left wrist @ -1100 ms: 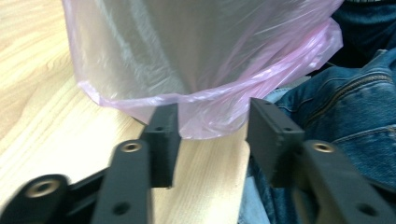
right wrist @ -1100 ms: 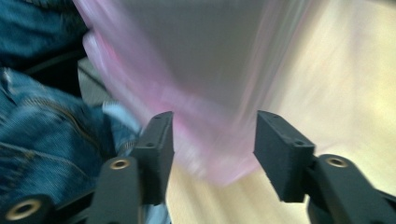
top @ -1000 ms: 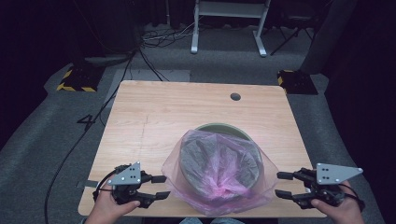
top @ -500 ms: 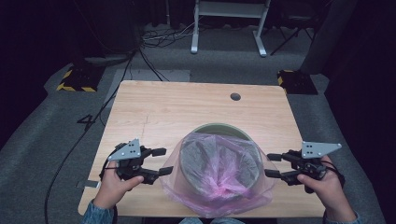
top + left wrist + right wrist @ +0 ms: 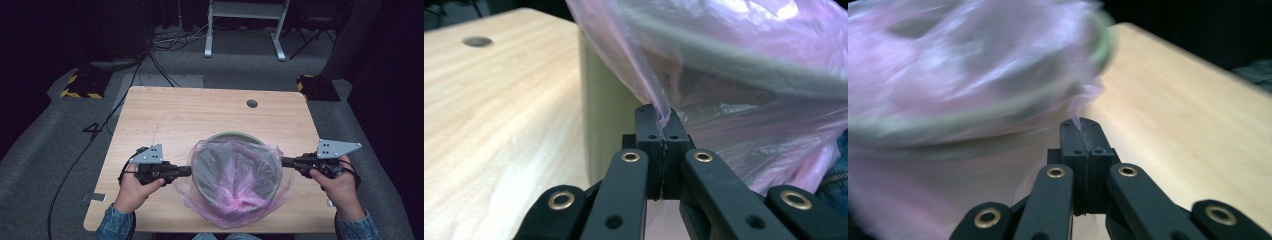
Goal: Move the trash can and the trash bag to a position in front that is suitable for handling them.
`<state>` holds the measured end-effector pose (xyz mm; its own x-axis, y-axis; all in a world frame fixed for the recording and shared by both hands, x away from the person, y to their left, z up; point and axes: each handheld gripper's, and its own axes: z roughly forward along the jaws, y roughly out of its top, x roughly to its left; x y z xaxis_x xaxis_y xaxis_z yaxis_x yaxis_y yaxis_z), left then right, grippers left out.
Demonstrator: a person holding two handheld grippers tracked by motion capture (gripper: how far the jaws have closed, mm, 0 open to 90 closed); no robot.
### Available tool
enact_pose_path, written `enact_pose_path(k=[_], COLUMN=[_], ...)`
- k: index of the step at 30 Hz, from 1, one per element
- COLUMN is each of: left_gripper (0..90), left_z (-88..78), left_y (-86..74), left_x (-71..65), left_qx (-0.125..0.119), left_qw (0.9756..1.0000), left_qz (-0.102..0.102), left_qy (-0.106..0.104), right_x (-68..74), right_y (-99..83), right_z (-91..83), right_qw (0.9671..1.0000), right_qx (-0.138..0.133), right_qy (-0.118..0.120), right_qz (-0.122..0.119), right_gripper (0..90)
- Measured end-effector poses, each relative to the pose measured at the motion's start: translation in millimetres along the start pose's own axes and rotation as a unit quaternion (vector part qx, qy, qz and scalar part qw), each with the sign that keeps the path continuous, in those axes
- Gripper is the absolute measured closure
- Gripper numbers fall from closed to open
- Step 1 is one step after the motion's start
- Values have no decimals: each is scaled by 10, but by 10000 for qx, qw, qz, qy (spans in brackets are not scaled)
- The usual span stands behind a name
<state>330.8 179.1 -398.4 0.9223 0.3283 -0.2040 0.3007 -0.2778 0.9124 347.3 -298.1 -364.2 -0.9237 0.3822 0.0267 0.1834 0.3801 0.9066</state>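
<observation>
A pale green bin (image 5: 235,137) is seen standing on the wooden desk (image 5: 200,112), toward the near edge and roughly midway between the two hands. A thin pink plastic bag (image 5: 235,195) is draped over its rim, with loose film hanging down the near side onto the desk. The left tool (image 5: 186,171) is held level at the bin's left side; in the left gripper view its jaws have just been closing and are pressed together on a pinch of the bag's (image 5: 734,65) edge, which rises from between the pads beside the bin's green wall (image 5: 599,125). The right tool (image 5: 286,162) is held level at the bin's right side, and in the blurred right gripper view its jaws have likewise just been closing and are clamped on a small fold of the pink film (image 5: 963,65). The bag is thus gripped at two opposite points of its edge. A round hole (image 5: 252,103) is seen in the desk farther back.
</observation>
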Motion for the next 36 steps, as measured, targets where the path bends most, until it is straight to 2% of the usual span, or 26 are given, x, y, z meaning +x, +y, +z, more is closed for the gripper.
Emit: enact_pose_path(k=[2, 4, 8, 12, 15, 17, 20, 22, 25, 27, 28, 29, 30, 31, 32, 34, 36], left_gripper=[900, 900, 900, 900, 900, 900, 900, 900, 900, 900, 900, 900, 900, 900, 900, 900, 900], left_z=[-11, -4, 85, 132, 181, 247, 392, 420, 382, 372, 387, 421, 461, 495, 522, 533, 497], left_y=[14, -3, -70, -103, -115, -139, -191, -221, -255, -303, -330, -375, -425, -464, -490, -538, -577], left_x=[41, 112, 238, 314, 328, 345, 325, 316, 339, 377, 388, 400, 401, 387, 362, 297, 272], left_qx=[-142, -292, -256, -442, -364, -191, 113, 40, 64, 370, 566, 828, 976, 1064, 1122, 1256, 1337], left_qw=[9998, 9990, 9973, 9957, 9958, 9962, 9964, 9963, 9953, 9933, 9916, 9887, 9862, 9851, 9849, 9846, 9834], left_qz=[-63, -238, -501, -724, -765, -827, -828, -851, -946, -993, -1015, -1057, -1145, -1186, -1169, -1037, -1001], left_qy=[134, 231, 476, 371, 342, 220, 108, 52, 177, 467, 570, 673, 692, 654, 614, 642, 714], right_x=[-66, -151, -279, -366, -441, -526, -623, -654, -635, -619, -613, -608, -599, -589, -580, -574, -574], right_y=[13, 0, -70, -108, -154, -223, -369, -506, -559, -558, -547, -538, -527, -522, -527, -609, -679], right_z=[-10, 30, 198, 347, 438, 504, 620, 722, 770, 784, 782, 779, 782, 789, 799, 783, 730], right_qw=[9997, 9992, 9983, 9975, 9959, 9938, 9909, 9897, 9892, 9889, 9892, 9895, 9895, 9888, 9863, 9784, 9759], right_qx=[-113, -103, 17, 44, 201, 349, 655, 787, 874, 943, 915, 895, 901, 982, 1185, 1652, 1750], right_qy=[-220, -334, -448, -517, -702, -811, -813, -651, -618, -653, -671, -675, -663, -661, -736, -876, -921], right_qz=[65, 183, 368, 473, 539, 673, 851, 998, 1004, 946, 923, 914, 917, 909, 879, 880, 917], right_gripper=[900, 900, 900, 900, 900, 900, 900, 900, 900, 900, 900, 900, 900, 900, 900, 900, 900])
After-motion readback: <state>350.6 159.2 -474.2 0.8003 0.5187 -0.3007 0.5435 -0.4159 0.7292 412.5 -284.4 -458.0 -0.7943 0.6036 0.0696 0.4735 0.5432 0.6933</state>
